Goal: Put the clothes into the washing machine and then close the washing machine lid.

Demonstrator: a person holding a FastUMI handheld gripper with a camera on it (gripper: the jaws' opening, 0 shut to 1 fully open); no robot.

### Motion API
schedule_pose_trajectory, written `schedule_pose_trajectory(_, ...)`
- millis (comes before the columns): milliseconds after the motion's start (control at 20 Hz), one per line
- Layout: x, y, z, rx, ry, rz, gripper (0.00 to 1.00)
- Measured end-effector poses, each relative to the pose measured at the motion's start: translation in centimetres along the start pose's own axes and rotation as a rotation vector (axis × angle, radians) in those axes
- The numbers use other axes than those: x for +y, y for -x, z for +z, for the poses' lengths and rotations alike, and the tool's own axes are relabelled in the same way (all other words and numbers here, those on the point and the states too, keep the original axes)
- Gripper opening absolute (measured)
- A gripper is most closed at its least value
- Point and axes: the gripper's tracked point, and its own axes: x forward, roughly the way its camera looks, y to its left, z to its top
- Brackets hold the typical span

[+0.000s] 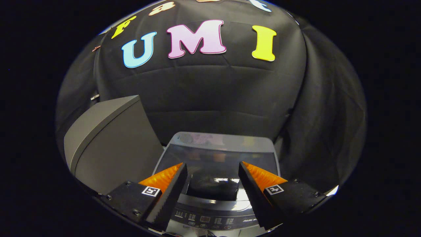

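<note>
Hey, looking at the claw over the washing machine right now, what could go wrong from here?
1. The claw is open and holds nothing, so no clothes are being carried to the washing machine.
2. The glass lid looks shut; if so, clothes can't go in until it is lifted.
3. The fingers hang just above the control panel, so dropping lower might press a button.

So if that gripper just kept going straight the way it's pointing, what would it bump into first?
Probably the dark glossy lid of the grey top-loading washing machine, which lies just ahead between the open gripper's fingers. Depth is hard to judge; the black cloth wall stands beyond.
</note>
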Motion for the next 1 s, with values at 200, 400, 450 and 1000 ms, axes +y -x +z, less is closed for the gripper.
schedule_pose_trajectory(200,1.9,0.9,0.7,-0.032,0.026,0.015,0.99)
schedule_pose_trajectory(400,2.6,0.8,2.1,-0.066,0.024,0.009,1.0)
schedule_pose_trajectory(450,2.9,1.0,2.9,-0.087,0.013,0.01,0.99)
schedule_pose_trajectory(1000,5.6,6.8,16.5,-0.489,-0.03,-0.02,0.99)
